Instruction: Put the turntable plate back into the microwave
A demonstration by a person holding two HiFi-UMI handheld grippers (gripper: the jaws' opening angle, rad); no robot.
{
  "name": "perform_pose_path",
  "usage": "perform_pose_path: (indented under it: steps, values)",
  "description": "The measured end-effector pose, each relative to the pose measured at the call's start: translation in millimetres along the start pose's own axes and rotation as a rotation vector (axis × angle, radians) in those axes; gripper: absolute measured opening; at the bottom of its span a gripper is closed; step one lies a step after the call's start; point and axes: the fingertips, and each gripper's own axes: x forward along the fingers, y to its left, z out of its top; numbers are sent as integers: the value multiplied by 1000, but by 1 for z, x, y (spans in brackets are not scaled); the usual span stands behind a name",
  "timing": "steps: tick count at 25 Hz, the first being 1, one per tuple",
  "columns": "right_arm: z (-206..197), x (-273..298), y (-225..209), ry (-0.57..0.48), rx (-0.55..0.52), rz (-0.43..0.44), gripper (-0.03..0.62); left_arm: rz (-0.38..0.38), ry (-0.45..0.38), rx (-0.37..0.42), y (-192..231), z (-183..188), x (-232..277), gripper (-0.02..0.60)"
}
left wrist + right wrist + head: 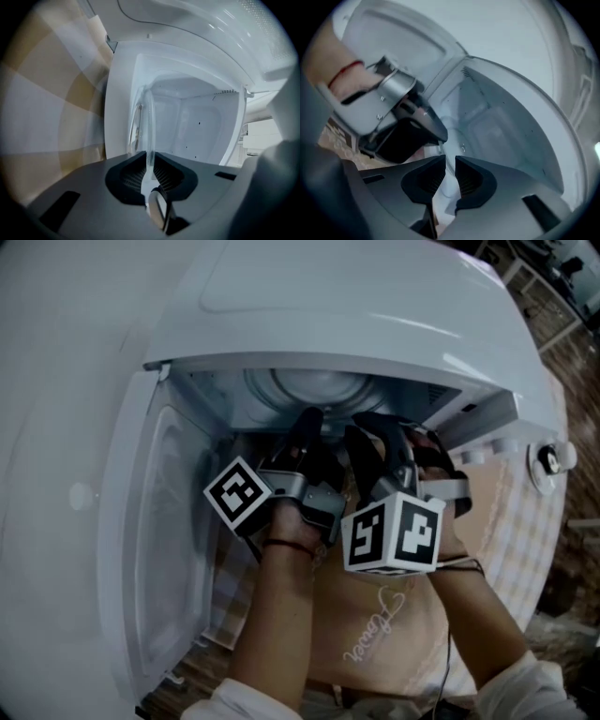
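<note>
Left gripper [149,164] and right gripper [450,165] each clamp the rim of one glass turntable plate [149,117], at the front edge of one open microwave [375,306].

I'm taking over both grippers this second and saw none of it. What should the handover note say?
Left gripper: shut on the rim of the glass turntable plate, which shows edge-on in its view.
Right gripper: jaws narrowly apart at the plate's rim; I can't tell whether it grips.
Both reach into the microwave, whose door is open.
Done: plate brought to the cavity.
Left: seat it on the cavity floor, release, withdraw.
</note>
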Motion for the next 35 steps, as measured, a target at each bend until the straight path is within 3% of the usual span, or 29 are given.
perform_pose_path:
  steps: [4,10,26,35]
  values:
    - [-6,11,7,46,-219,4,84,1,-6,-1,0,0,0,44]
    - [-6,21,14,50,-345,39,51,19,4,-5,2,2,-1,44]
    - [0,30,20,49,-437,23,52,54,33,-4,3,0,0,41]
    - [0,29,19,45,-381,44,48,53,59,26,1,0,1,43]
